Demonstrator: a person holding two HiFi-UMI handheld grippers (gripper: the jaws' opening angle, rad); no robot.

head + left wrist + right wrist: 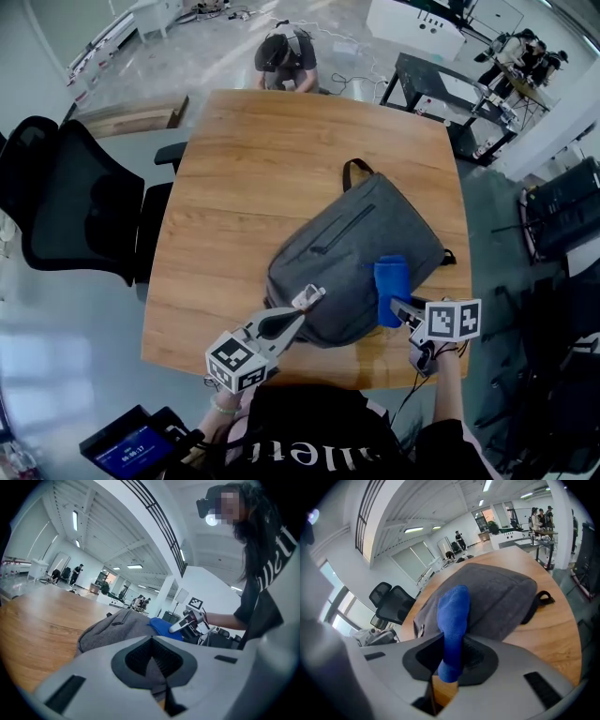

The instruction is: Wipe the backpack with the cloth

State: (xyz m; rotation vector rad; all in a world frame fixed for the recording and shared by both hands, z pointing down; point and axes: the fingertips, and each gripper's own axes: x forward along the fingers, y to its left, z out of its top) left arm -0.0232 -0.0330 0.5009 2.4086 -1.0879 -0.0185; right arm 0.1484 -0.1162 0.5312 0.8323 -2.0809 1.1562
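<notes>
Head view: the grey backpack [356, 248] lies on the tabletop [244, 169], right at the tips of both sets of jaws. Left gripper view: the left gripper [152, 662] has its jaws closed, pinching a fold of the backpack's grey fabric. Right gripper view: the right gripper [449, 663] has its jaws clamped on the blue cloth [454, 616], which rises from them against the backpack just beyond.

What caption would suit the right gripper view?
Right gripper holds a blue cloth over a grey backpack on a wooden table.
</notes>
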